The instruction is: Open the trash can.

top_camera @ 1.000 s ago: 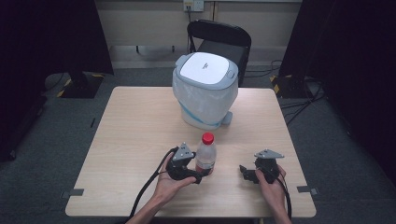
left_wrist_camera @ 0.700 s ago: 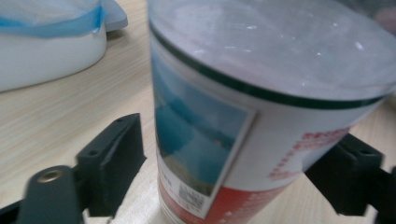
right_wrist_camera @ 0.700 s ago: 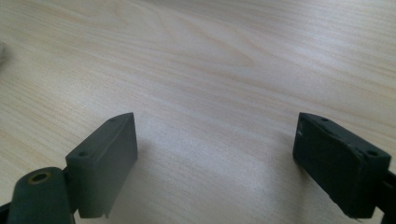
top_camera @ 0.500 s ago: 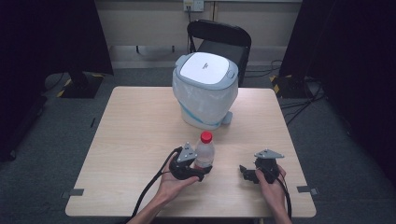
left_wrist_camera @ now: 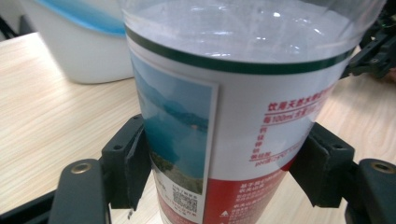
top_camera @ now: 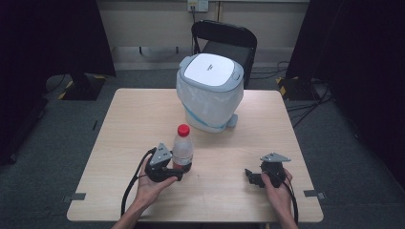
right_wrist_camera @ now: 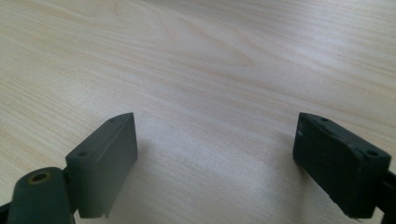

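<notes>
Table [top_camera: 143, 119] near edge: left gripper [top_camera: 177, 168] jaws just closed, clamping bottle [top_camera: 182, 148] upright for carrying; right gripper [top_camera: 253, 177] gapes empty.

Bright tabletop, dark surround, perhaps slight softness.

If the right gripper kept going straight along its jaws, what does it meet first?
Probably nothing soon: the right gripper, jaws open, looks along bare table. In the high view it points toward the bottle and left gripper; depth unclear.
</notes>
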A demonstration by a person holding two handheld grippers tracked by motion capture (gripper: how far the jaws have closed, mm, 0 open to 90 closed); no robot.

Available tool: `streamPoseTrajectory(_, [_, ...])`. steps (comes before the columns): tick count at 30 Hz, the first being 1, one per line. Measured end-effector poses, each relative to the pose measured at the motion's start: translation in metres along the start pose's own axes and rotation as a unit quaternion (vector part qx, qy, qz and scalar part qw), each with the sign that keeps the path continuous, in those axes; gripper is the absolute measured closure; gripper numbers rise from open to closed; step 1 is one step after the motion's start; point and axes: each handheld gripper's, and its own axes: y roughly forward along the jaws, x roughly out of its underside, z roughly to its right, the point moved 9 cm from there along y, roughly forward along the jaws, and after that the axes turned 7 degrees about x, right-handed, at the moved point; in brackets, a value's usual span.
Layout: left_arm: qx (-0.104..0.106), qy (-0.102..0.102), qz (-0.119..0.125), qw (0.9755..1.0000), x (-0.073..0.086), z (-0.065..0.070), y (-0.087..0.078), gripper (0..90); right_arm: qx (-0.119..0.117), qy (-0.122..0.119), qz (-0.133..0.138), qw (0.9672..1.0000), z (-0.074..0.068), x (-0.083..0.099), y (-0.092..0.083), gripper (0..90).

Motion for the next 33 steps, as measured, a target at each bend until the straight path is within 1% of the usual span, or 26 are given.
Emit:
streamPoseTrajectory(1, [0.000, 0.000, 0.000, 1.0000, 0.000, 0.000, 0.000, 28.7, 0.000, 0.000, 0.000, 1.0000, 0.000, 0.000, 0.000, 12.9])
streamPoseTrajectory(2, [-0.010, -0.003, -0.006, 0.9999, 0.008, -0.007, -0.008, 28.8, 0.000, 0.000, 0.000, 1.0000, 0.000, 0.000, 0.000, 12.9])
streamPoseTrajectory(3, [-0.010, -0.003, -0.006, 0.9999, 0.008, -0.007, -0.008, 28.7, 0.000, 0.000, 0.000, 1.0000, 0.000, 0.000, 0.000, 12.9])
streamPoseTrajectory(5, [-0.018, -0.009, -0.006, 0.9998, 0.015, -0.013, -0.016, 28.8, 0.000, 0.000, 0.000, 1.0000, 0.000, 0.000, 0.000, 12.9])
streamPoseTrajectory(7, [-0.034, -0.015, -0.008, 0.9993, 0.024, -0.022, -0.028, 28.7, 0.000, 0.000, 0.000, 1.0000, 0.000, 0.000, 0.000, 12.9])
streamPoseTrajectory(8, [-0.041, -0.023, -0.004, 0.9989, 0.028, -0.026, -0.032, 28.7, 0.000, 0.000, 0.000, 1.0000, 0.000, 0.000, 0.000, 12.9])
streamPoseTrajectory(9, [-0.046, -0.022, -0.006, 0.9987, 0.030, -0.030, -0.036, 28.8, 0.000, 0.000, 0.000, 1.0000, 0.000, 0.000, 0.000, 12.9])
streamPoseTrajectory(10, [-0.051, -0.028, -0.005, 0.9983, 0.034, -0.033, -0.041, 28.8, 0.000, 0.000, 0.000, 1.0000, 0.000, 0.000, 0.000, 12.9])
streamPoseTrajectory(11, [-0.062, -0.028, -0.007, 0.9977, 0.037, -0.038, -0.048, 28.8, 0.000, 0.000, 0.000, 1.0000, 0.000, 0.000, 0.000, 12.9])
streamPoseTrajectory(13, [-0.077, -0.038, -0.008, 0.9962, 0.044, -0.048, -0.059, 28.7, 0.000, 0.000, 0.000, 1.0000, 0.000, 0.000, 0.000, 12.9])
streamPoseTrajectory(14, [-0.090, -0.042, -0.012, 0.9950, 0.050, -0.054, -0.068, 28.7, 0.000, 0.000, 0.000, 1.0000, 0.000, 0.000, 0.000, 12.9])
streamPoseTrajectory(15, [-0.097, -0.045, -0.014, 0.9941, 0.054, -0.058, -0.073, 28.7, 0.000, 0.000, 0.000, 1.0000, 0.000, 0.000, 0.000, 12.9])
streamPoseTrajectory(16, [-0.106, -0.053, -0.014, 0.9928, 0.060, -0.063, -0.081, 28.7, 0.000, 0.000, 0.000, 1.0000, 0.000, 0.000, 0.000, 12.9])
streamPoseTrajectory(17, [-0.111, -0.059, -0.012, 0.9920, 0.063, -0.066, -0.087, 28.7, 0.000, 0.000, 0.000, 1.0000, 0.000, 0.000, 0.000, 12.9])
streamPoseTrajectory(18, [-0.120, -0.067, -0.011, 0.9905, 0.066, -0.070, -0.094, 28.7, 0.000, 0.000, 0.000, 1.0000, 0.000, 0.000, 0.000, 12.9])
streamPoseTrajectory(19, [-0.135, -0.078, -0.004, 0.9877, 0.072, -0.079, -0.106, 28.7, 0.000, 0.000, 0.000, 1.0000, 0.000, 0.000, 0.000, 12.9])
streamPoseTrajectory(20, [-0.141, -0.084, -0.003, 0.9863, 0.076, -0.083, -0.111, 28.7, 0.000, 0.000, 0.000, 1.0000, 0.000, 0.000, 0.000, 12.9])
streamPoseTrajectory(21, [-0.141, -0.084, -0.003, 0.9863, 0.076, -0.083, -0.111, 28.7, 0.000, 0.000, 0.000, 1.0000, 0.000, 0.000, 0.000, 12.9])
streamPoseTrajectory(23, [-0.155, -0.088, -0.002, 0.9840, 0.081, -0.090, -0.119, 28.7, 0.001, 0.000, 0.000, 1.0000, 0.000, 0.000, 0.000, 12.6])
streamPoseTrajectory(24, [-0.164, -0.084, -0.003, 0.9828, 0.083, -0.094, -0.124, 28.6, 0.002, -0.001, 0.000, 1.0000, 0.000, 0.000, 0.000, 12.4])
streamPoseTrajectory(25, [-0.164, -0.084, -0.003, 0.9828, 0.083, -0.094, -0.124, 28.5, 0.002, -0.001, 0.000, 1.0000, 0.000, 0.000, 0.000, 12.4])
streamPoseTrajectory(26, [-0.167, -0.088, 0.002, 0.9820, 0.085, -0.098, -0.127, 28.5, 0.002, 0.000, 0.000, 1.0000, 0.000, 0.000, 0.000, 12.3])
streamPoseTrajectory(29, [-0.169, -0.098, 0.011, 0.9807, 0.086, -0.101, -0.126, 28.1, 0.001, -0.001, 0.000, 1.0000, 0.000, 0.000, 0.000, 12.3])
streamPoseTrajectory(30, [-0.171, -0.091, 0.006, 0.9811, 0.085, -0.101, -0.125, 28.1, 0.001, -0.001, 0.000, 1.0000, 0.000, 0.000, 0.001, 12.3])
streamPoseTrajectory(31, [-0.172, -0.090, 0.007, 0.9809, 0.084, -0.102, -0.123, 28.1, 0.001, -0.001, 0.000, 1.0000, 0.000, 0.000, 0.001, 12.3])
streamPoseTrajectory(33, [-0.173, -0.096, 0.010, 0.9801, 0.082, -0.105, -0.119, 28.1, 0.001, -0.001, 0.000, 1.0000, 0.000, 0.000, 0.001, 12.3])
